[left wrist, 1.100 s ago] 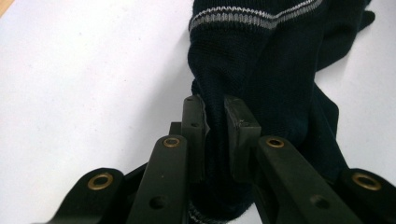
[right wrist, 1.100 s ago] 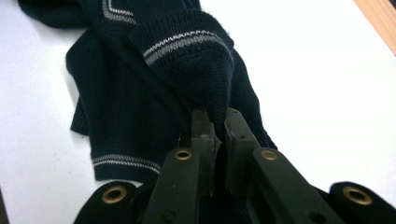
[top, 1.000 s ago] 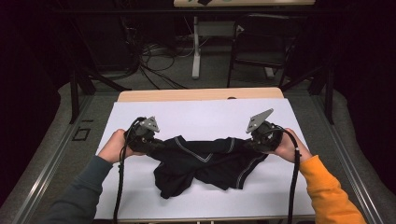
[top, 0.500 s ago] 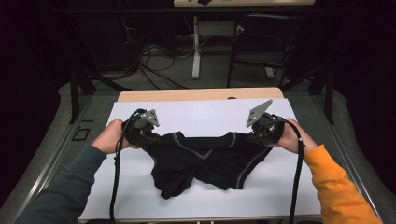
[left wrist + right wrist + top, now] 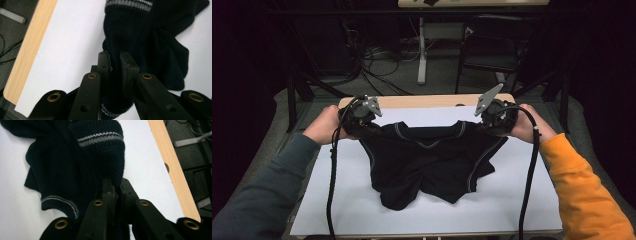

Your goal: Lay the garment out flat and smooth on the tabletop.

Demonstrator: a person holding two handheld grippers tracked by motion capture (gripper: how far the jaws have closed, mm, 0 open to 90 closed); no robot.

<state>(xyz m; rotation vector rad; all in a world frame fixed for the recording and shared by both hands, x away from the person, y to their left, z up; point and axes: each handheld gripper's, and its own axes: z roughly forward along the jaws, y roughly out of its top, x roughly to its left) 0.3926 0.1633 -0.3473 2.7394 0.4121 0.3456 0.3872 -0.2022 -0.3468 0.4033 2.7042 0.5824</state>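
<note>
A dark navy knitted sweater [image 5: 427, 160] with grey stripes hangs stretched between my two grippers above the white table [image 5: 512, 200]; its lower part still rests on the surface. My left gripper [image 5: 371, 127] is shut on the sweater's left edge, the knit [image 5: 130, 32] pinched between its jaws [image 5: 115, 66]. Over at the other side, my right gripper [image 5: 484, 127] is shut on the right edge, with a striped cuff [image 5: 100, 138] bunched just beyond its jaws [image 5: 115, 187].
The white sheet covers a wooden tabletop whose far edge [image 5: 427, 101] shows behind the grippers. Beyond it stand a chair [image 5: 489, 50] and cables [image 5: 377, 65] on the dark floor. A cable [image 5: 332, 185] trails from each gripper across the table.
Both grippers have risen and moved slightly toward the far edge, lifting the sweater's top edge off the table and spreading it out. Both stay shut on the knit.
</note>
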